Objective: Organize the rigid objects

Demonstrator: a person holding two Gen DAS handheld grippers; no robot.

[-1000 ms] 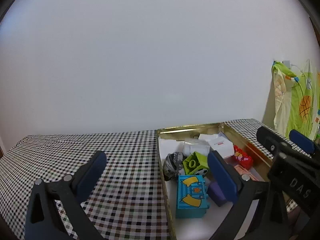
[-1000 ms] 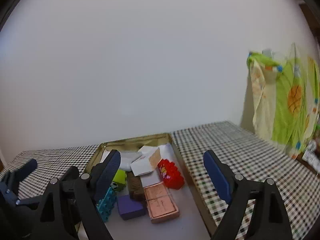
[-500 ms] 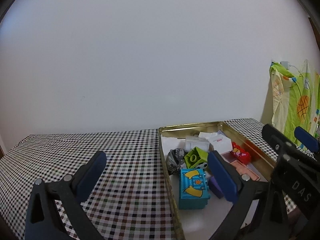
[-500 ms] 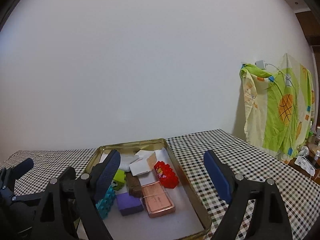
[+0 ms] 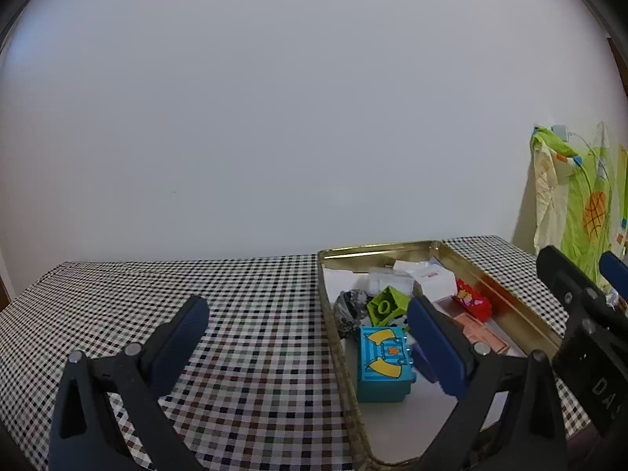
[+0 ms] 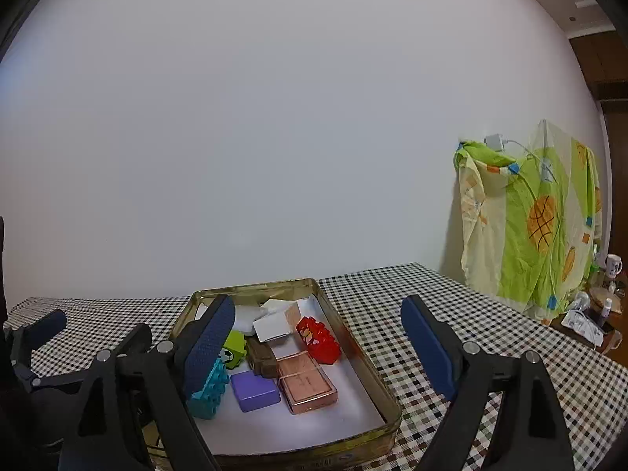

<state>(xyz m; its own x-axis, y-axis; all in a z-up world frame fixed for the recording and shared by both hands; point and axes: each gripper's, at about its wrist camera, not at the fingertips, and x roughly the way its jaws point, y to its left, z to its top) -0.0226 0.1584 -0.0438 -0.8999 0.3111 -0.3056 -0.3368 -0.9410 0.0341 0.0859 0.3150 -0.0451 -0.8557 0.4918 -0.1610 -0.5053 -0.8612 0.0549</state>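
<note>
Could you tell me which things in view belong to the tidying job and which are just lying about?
Job: gold tin; teal block; green brick; red brick; purple block; pink case; brown bar; white boxes.

Lying about: checked tablecloth; hanging cloth; mug.

Surroundings: checked bench, bare wall, side clutter.

Bench covered in a black-and-white checked cloth, running back to a plain pale wall. At the right, a green-and-yellow printed fabric hangs against the wall, with a white charger and its cord at the top edge. Beyond the bench's right end, a white mug and small bottles, too small to identify, stand on a lower surface.
</note>
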